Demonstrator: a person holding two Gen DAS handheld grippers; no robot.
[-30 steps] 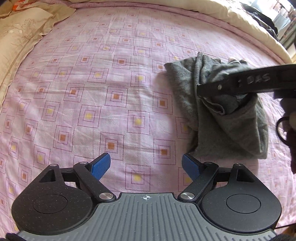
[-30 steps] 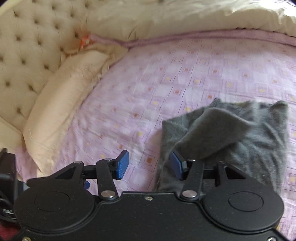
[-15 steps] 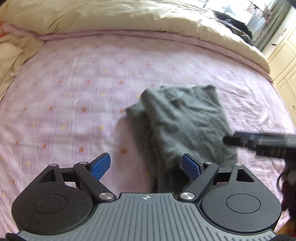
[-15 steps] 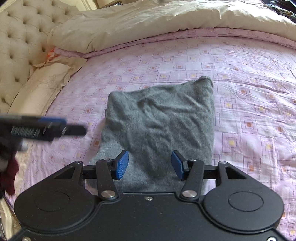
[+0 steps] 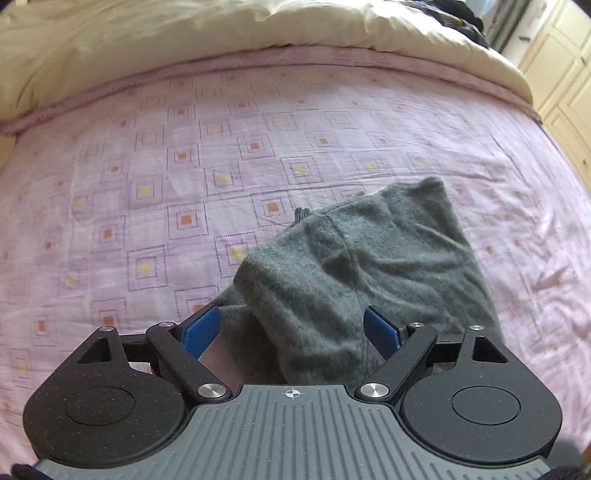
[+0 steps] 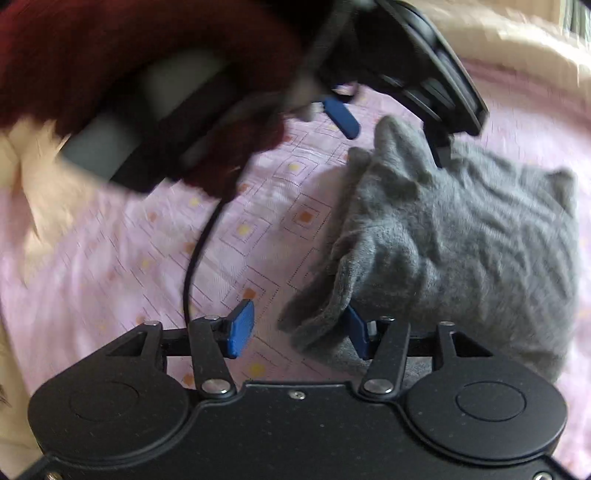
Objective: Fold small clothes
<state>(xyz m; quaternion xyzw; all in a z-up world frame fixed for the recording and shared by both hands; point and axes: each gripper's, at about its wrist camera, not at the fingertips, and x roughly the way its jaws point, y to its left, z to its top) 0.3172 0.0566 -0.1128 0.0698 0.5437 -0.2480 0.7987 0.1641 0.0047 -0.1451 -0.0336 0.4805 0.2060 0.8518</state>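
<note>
A small grey knit garment [image 5: 369, 273] lies folded and rumpled on the pink patterned bedsheet [image 5: 155, 177]. My left gripper [image 5: 291, 332] is open, and its blue pads straddle the garment's near edge without closing on it. In the right wrist view the garment [image 6: 461, 240] lies at the right. My right gripper [image 6: 299, 332] is open, with a loose grey corner of the garment lying between its pads. The left gripper [image 6: 391, 122] shows there from the side, blurred, over the garment's far edge.
A cream duvet [image 5: 184, 33] lies bunched along the far side of the bed. Cream cupboards [image 5: 561, 74] stand at the far right. A dark red sleeve [image 6: 110, 55] and a black cable [image 6: 195, 258] cross the right wrist view.
Both grippers have moved in close over the garment. The left gripper now straddles its edge. The right gripper has swung round, so the left hand and gripper now fill its upper view.
</note>
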